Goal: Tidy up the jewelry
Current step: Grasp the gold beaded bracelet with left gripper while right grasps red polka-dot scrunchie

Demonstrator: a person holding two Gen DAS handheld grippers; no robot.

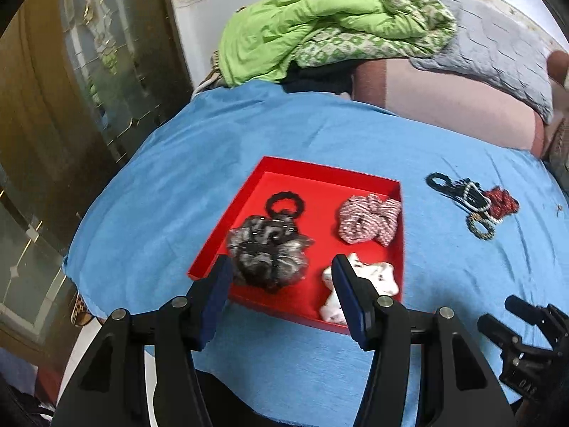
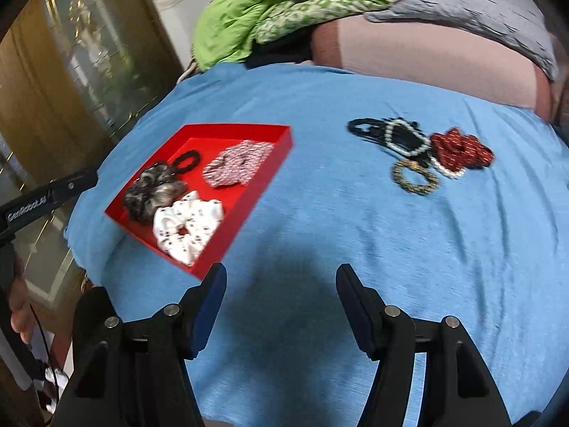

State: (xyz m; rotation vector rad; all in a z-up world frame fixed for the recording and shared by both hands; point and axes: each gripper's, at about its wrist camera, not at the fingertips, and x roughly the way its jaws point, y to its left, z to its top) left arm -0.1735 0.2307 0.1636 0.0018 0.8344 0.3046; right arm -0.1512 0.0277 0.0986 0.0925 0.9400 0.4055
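Observation:
A red tray (image 1: pixel 249 186) (image 2: pixel 274 163) lies on the blue cloth. It holds a grey-black scrunchie (image 1: pixel 266 252) (image 2: pixel 149 192), a black hair tie (image 1: pixel 284 203) (image 2: pixel 186 162), a red-white striped scrunchie (image 1: pixel 368 219) (image 2: pixel 236 163) and a white dotted scrunchie (image 1: pixel 377 277) (image 2: pixel 186 226). To the right on the cloth lie a black clip (image 1: pixel 448 185) (image 2: pixel 370 130), a pearl bracelet (image 2: pixel 405 138), a gold-bead ring (image 1: pixel 480 227) (image 2: pixel 414 178) and a red scrunchie (image 1: pixel 501 201) (image 2: pixel 460 149). My left gripper (image 1: pixel 282 297) is open and empty over the tray's near edge. My right gripper (image 2: pixel 281 302) is open and empty above bare cloth.
The blue cloth (image 1: pixel 320 131) (image 2: pixel 355 231) covers a rounded surface. Green bedding (image 1: pixel 313 21) (image 2: pixel 281 3) and a grey pillow (image 1: pixel 498 60) are piled behind. A wooden glass-panelled door (image 1: pixel 71 89) stands left. The right gripper's body (image 1: pixel 526 341) shows in the left wrist view.

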